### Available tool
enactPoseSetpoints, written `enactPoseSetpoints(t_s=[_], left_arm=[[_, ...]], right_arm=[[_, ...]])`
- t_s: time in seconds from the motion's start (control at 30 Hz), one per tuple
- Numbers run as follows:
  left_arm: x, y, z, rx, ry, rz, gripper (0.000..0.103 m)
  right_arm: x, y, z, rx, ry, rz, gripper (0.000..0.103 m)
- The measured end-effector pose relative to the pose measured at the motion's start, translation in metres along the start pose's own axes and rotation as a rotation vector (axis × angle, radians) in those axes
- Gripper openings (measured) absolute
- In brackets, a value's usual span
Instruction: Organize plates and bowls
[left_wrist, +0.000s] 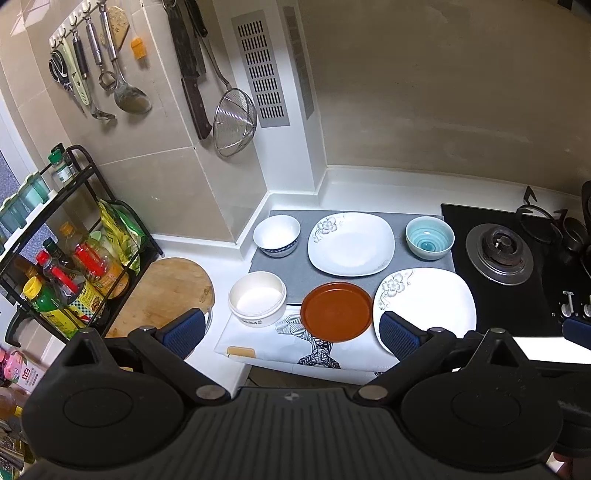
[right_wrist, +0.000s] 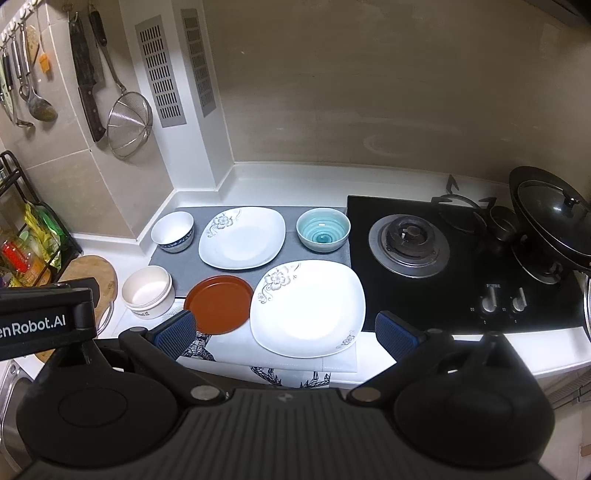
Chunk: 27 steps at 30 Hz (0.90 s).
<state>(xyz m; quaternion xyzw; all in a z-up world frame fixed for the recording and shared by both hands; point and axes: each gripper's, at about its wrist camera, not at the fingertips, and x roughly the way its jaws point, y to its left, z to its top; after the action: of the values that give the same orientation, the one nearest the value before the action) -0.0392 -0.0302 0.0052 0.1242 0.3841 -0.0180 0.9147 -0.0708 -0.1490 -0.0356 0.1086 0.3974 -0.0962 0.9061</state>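
On the counter lie two white square plates with flower prints: a far one (left_wrist: 351, 243) (right_wrist: 242, 237) on the grey mat and a near one (left_wrist: 424, 304) (right_wrist: 308, 308). A round brown plate (left_wrist: 336, 312) (right_wrist: 219, 304) lies left of the near one. A white bowl with blue rim pattern (left_wrist: 277, 235) (right_wrist: 173, 232), a teal bowl (left_wrist: 429, 238) (right_wrist: 323, 229) and a cream bowl (left_wrist: 257, 298) (right_wrist: 147, 291) stand around them. My left gripper (left_wrist: 291, 336) hovers open above the front edge, over the brown plate. My right gripper (right_wrist: 286, 336) hangs open over the near white plate. Both are empty.
A black gas hob (left_wrist: 498, 254) (right_wrist: 410, 240) sits right of the dishes, with a lidded wok (right_wrist: 550, 214) at far right. A round wooden board (left_wrist: 162, 291) and a bottle rack (left_wrist: 70, 266) stand left. Utensils, a knife and a strainer (left_wrist: 234, 123) hang on the wall.
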Motion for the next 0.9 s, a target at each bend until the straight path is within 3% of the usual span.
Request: enactPoseSetpoints(t_s=[0.63, 0.9], left_arm=[[0.008, -0.020, -0.003, 0.034, 0.026, -0.029, 0.101], [0.040, -0.031, -0.003, 0.065, 0.060, -0.057, 0.100]], right_arm=[[0.008, -0.022, -0.006, 0.035, 0.030, -0.014, 0.103], [0.035, -0.029, -0.009, 0.043, 0.067, -0.030, 0.103]])
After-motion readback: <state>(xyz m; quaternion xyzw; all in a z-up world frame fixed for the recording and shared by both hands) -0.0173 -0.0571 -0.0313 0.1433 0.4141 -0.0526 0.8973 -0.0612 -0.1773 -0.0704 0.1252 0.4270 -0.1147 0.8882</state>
